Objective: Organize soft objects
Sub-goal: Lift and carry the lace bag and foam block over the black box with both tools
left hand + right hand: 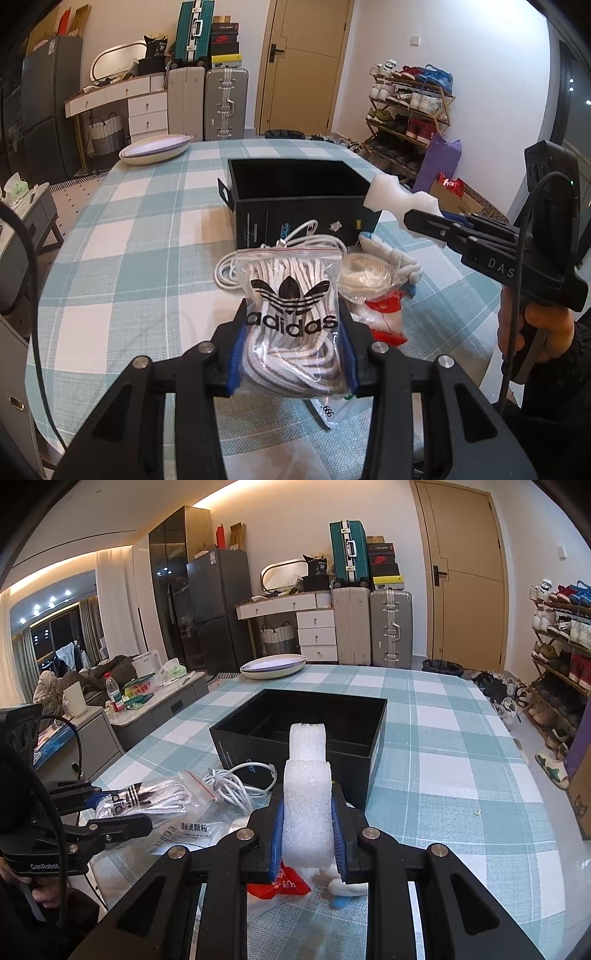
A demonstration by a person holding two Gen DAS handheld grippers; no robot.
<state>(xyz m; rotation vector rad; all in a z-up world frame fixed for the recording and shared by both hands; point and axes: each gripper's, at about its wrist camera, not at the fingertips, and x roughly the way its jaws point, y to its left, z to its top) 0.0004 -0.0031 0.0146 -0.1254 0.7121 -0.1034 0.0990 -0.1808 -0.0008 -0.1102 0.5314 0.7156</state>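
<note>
- Left wrist view: at the bottom middle, the left gripper (293, 345) squeezed a clear bag of laces (291, 317) between its blue pads.
- Just past the bag, a white cable (258, 254) lay on the checked tablecloth (140, 229).
- At the right, the right gripper (424, 218) pinched a white foam block (400, 197).
- In the middle of the frame, an open black box (295, 201) sat on the cloth.
- Far back at the upper right stood a shoe rack (410, 107).

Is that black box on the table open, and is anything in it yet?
Open: the black box has no lid on. The visible interior looks empty, though the near corner is hidden.
</note>
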